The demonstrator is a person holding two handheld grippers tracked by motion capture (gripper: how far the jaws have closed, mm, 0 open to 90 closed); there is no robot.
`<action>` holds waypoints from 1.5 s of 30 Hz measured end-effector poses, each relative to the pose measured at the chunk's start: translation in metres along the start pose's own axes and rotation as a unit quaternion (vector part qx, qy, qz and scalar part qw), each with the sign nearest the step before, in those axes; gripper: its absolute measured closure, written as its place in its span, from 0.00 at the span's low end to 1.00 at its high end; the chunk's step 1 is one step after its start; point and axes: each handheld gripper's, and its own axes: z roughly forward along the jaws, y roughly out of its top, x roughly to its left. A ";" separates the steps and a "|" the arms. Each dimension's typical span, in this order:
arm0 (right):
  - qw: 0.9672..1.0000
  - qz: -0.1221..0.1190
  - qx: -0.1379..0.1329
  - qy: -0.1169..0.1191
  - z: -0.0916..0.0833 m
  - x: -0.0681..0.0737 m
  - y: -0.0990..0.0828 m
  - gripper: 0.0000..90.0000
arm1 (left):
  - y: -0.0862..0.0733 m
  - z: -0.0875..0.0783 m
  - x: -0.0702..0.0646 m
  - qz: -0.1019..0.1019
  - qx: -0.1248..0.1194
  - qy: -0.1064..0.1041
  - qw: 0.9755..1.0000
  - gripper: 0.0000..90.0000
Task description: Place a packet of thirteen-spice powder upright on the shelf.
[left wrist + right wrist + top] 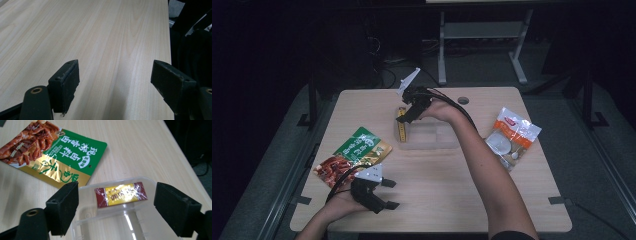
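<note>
Clear, thin plastic forms the shallow container (140,182) at the middle of the wooden table (447,200), and in its end compartment lies a small red-and-yellow foil-wrapped bar (121,194), flat on the floor of the tray and close to the end wall. Right above it hangs the right gripper (116,205), jaws spread wide to either side of the bar and touching nothing. The bar looks light and fairly stiff, a compact block in glossy wrap, so it will likely be slippery under the pads; a hold across its short sides at the middle seems safest, since pinching the crimped ends would only crumple foil. The container is flimsy and light too, and may skate or tip if a jaw catches its rim. Near the table's front-left edge the left gripper (115,85) rests in the person's hand, jaws also wide apart over bare wood, holding nothing. Just beyond it lies a green-and-gold snack pouch (353,155) printed with red strips, soft and crinkly. Toward the right edge, well apart from the container, sits an orange-and-white packet (512,137).
</note>
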 end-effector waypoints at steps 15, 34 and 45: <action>0.997 0.057 -0.003 -0.045 -0.046 0.033 -0.043 0.17 | -0.001 -0.002 0.002 -0.010 -0.005 0.015 1.000 0.25; 0.993 0.099 -0.027 -0.061 -0.080 0.092 -0.128 0.18 | 0.005 0.005 -0.005 -0.013 0.004 0.032 0.999 0.25; 0.986 0.149 -0.034 -0.062 -0.091 0.133 -0.178 0.18 | 0.004 0.001 -0.002 -0.008 0.002 0.048 0.999 0.25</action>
